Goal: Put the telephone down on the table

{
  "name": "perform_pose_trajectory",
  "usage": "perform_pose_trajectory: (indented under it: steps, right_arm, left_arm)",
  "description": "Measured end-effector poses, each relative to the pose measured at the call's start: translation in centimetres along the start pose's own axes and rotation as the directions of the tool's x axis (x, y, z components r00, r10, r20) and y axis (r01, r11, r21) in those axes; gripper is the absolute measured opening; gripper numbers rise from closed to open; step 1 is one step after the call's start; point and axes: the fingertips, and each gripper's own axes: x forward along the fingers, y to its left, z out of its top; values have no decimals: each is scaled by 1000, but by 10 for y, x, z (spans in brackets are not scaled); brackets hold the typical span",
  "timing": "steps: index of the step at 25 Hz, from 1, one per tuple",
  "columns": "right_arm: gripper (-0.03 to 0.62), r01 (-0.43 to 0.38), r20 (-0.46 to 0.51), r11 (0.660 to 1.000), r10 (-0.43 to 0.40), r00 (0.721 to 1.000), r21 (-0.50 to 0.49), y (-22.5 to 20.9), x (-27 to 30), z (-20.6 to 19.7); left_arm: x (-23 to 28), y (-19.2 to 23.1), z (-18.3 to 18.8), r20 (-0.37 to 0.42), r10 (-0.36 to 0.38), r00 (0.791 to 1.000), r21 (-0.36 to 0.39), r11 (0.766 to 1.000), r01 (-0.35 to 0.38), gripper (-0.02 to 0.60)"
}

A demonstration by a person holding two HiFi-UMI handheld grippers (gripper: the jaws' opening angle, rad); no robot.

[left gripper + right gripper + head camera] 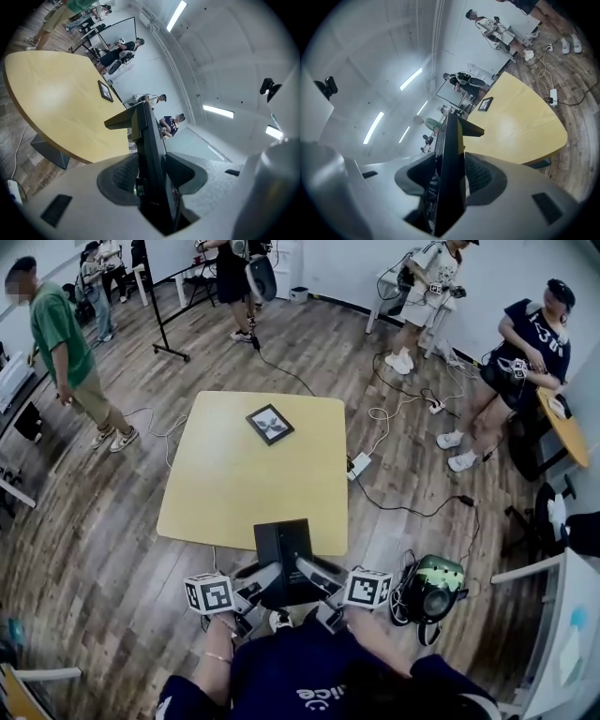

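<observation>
The telephone (283, 554) is a flat black set, held on edge over the near rim of the yellow table (234, 493). My left gripper (265, 583) is shut on its left side and my right gripper (310, 576) is shut on its right side. In the left gripper view the telephone (150, 154) stands upright between the ribbed pads of the left gripper (152, 180), with the table (51, 98) beyond. The right gripper view shows the same: the telephone (450, 159) clamped in the right gripper (447, 180), and the table (520, 126) ahead.
A small framed picture (270, 424) lies at the table's far side. A power strip (359, 465) and cables run over the wooden floor on the right. A green and black helmet-like device (431, 589) sits by my right side. Several people stand or sit around the room.
</observation>
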Motion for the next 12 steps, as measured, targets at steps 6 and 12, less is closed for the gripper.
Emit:
perform_pose_trajectory:
  steps: [6, 12]
  right_arm:
    - [198, 29, 13, 1000, -29, 999, 3, -13, 4, 18]
    - [197, 0, -52, 1000, 0, 999, -3, -33, 19, 50]
  left_arm:
    - [16, 4, 13, 13, -7, 1000, -16, 1000, 7, 183]
    - [41, 14, 38, 55, 26, 998, -14, 1000, -26, 183]
